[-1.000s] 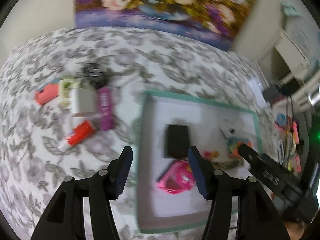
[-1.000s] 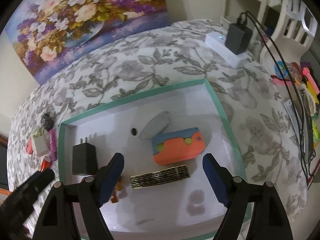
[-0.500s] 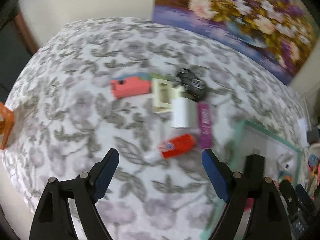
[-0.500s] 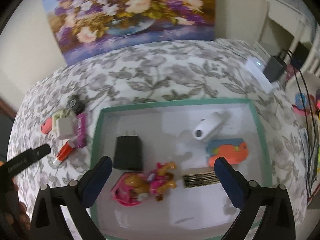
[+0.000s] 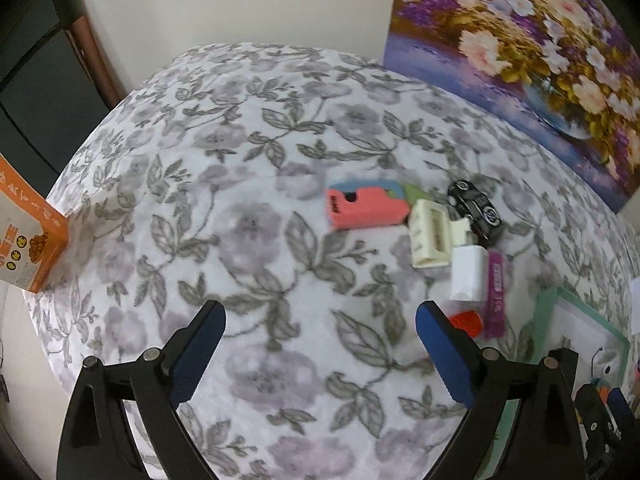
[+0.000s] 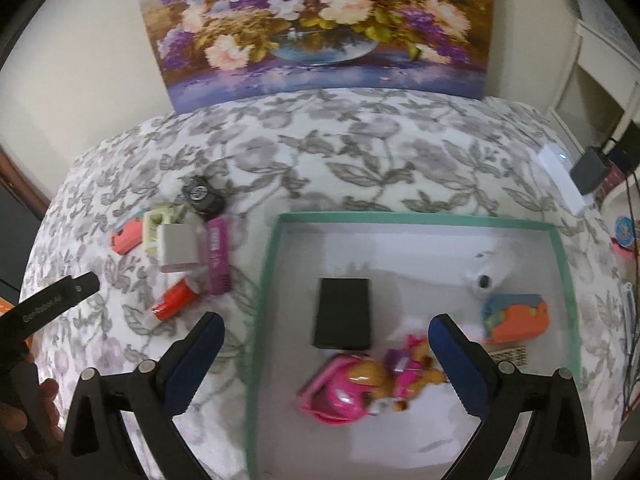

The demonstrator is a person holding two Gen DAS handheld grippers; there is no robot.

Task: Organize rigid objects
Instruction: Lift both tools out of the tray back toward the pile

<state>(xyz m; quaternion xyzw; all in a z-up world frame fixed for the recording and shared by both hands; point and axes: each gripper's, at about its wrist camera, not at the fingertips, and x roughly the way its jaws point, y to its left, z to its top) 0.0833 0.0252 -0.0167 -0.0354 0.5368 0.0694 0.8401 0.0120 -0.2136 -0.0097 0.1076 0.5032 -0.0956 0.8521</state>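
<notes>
A green-rimmed white tray [image 6: 420, 219] holds a black charger [image 6: 343, 312], a pink toy [image 6: 352, 384], an orange-and-blue toy [image 6: 516, 318], a white cylinder [image 6: 490, 274] and a gold patterned strip [image 6: 510, 356]. Loose on the floral cloth left of it lie a salmon block [image 5: 366, 208], a cream holder [image 5: 430, 240], a white charger [image 5: 468, 274], a purple bar [image 5: 496, 294], a red tube [image 5: 466, 322] and a black toy car [image 5: 476, 208]. My left gripper [image 5: 320, 320] is open and empty above the cloth. My right gripper [image 6: 326, 330] is open and empty over the tray's left edge.
An orange box [image 5: 28, 236] stands at the table's left edge. A flower painting [image 6: 316, 28] leans on the back wall. A white power strip with a black adapter [image 6: 568, 178] lies at the far right. The tray corner [image 5: 576, 320] shows beside the left gripper.
My left gripper swung left from the tray to the cloth and opened wider. My right gripper drew back and left, and the pink toy now lies in the tray.
</notes>
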